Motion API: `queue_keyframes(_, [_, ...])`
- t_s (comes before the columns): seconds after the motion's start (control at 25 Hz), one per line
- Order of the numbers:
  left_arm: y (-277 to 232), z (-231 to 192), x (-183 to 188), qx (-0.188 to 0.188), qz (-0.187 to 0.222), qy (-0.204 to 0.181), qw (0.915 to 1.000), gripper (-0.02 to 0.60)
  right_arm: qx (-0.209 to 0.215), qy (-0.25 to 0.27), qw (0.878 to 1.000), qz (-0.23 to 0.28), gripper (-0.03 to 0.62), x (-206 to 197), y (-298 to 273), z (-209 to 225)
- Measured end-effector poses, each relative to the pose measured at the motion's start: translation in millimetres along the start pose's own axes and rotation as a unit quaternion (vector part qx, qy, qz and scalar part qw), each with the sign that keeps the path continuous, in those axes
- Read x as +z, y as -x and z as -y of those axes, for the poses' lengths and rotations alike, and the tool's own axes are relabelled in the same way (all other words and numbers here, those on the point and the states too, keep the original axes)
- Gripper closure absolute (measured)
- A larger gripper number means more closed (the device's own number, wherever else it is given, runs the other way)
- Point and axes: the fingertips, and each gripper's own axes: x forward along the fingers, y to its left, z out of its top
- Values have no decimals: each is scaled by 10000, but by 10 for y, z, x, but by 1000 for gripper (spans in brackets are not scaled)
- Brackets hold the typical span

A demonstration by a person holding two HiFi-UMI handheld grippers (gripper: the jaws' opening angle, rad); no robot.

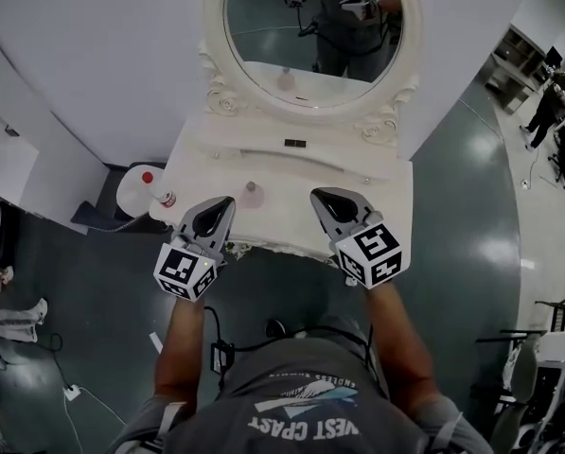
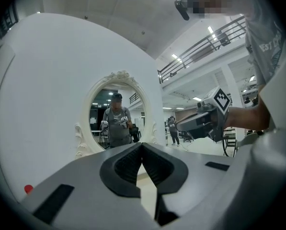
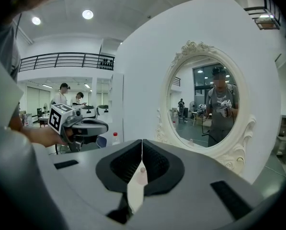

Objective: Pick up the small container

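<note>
The small pale pink container (image 1: 252,194) sits on the white worktop (image 1: 344,173) between the left gripper (image 1: 229,200) and right gripper (image 1: 315,194). Both jaws are squeezed tight, holding nothing. Nothing is picked up yet.

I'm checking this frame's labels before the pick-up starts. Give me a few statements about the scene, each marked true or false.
1. The small container stands on the white table. True.
2. The right tongs grip the small container. False: their jaws are together on nothing, and the container stands apart from them on the table.
3. The left tongs are wide open. False: their jaws are together, with nothing between them.
4. An oval mirror rises at the back of the table. True.
</note>
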Motion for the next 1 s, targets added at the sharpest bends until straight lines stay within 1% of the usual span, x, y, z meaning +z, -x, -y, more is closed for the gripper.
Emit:
queue_keyframes(0.2, [-40, -156, -150, 177, -72, 113, 9998, 565, 251, 13, 9997, -40, 568, -46, -255, 46])
queue_keyframes(0.36, [-99, -334, -306, 459, -158, 139, 9987, 565, 571, -41, 9983, -102, 568, -154, -558, 123])
queue_keyframes(0.48, [-155, -437, -469, 634, -278, 251, 9973, 565, 815, -47, 9964, -230, 568, -232, -752, 178])
queue_keyframes(0.68, [-344, -580, -714, 691, -400, 324, 9963, 563, 1067, -55, 9935, -388, 568, -307, -1060, 329])
queue_keyframes(1.0, [-658, -687, -1241, 689, -610, 616, 9939, 561, 1302, -105, 9895, -622, 568, -518, -1360, 474])
